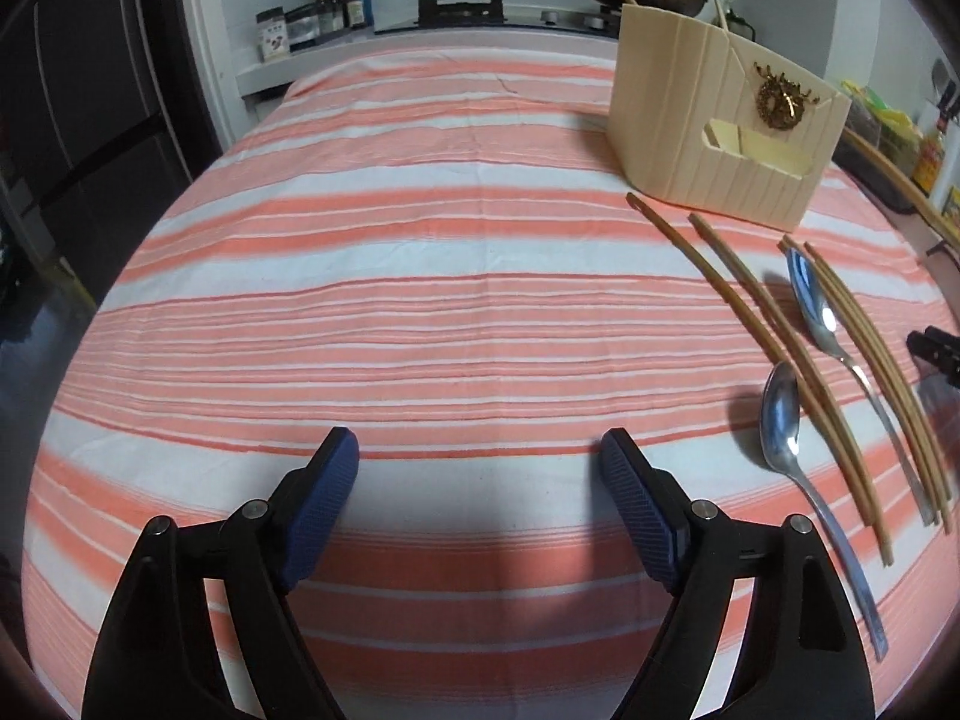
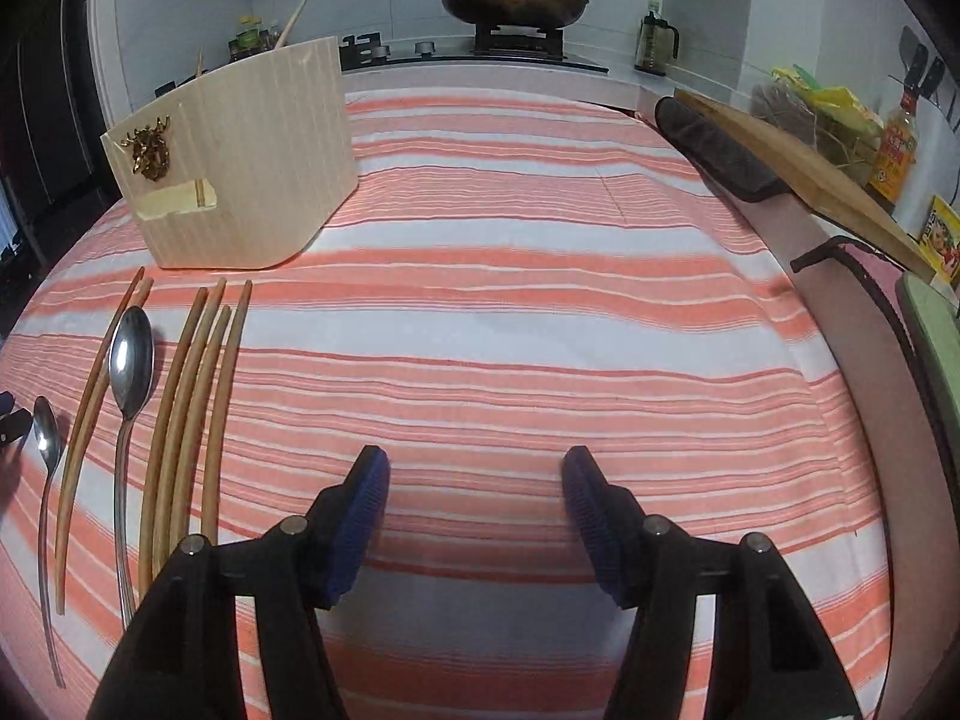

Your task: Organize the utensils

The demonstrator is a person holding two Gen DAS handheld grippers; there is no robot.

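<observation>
Both grippers, left [image 1: 480, 456] and right [image 2: 477, 474], hover open and empty over a striped cloth [image 1: 420, 276]. Chopsticks [image 2: 198, 408] and two spoons [image 2: 131, 360] lie in a row just before the beige holder [image 2: 252, 168], probably awaiting sorting. No label is legible.

A wide stretch of bare striped cloth [image 1: 384, 312] lay free ahead of both grippers. Chopsticks [image 2: 198, 396] and two spoons [image 2: 129, 372] lay in a row between them, with the cream utensil holder [image 2: 252, 162] standing just behind. A cutting board [image 2: 798, 168] overhung the cloth's right edge.
</observation>
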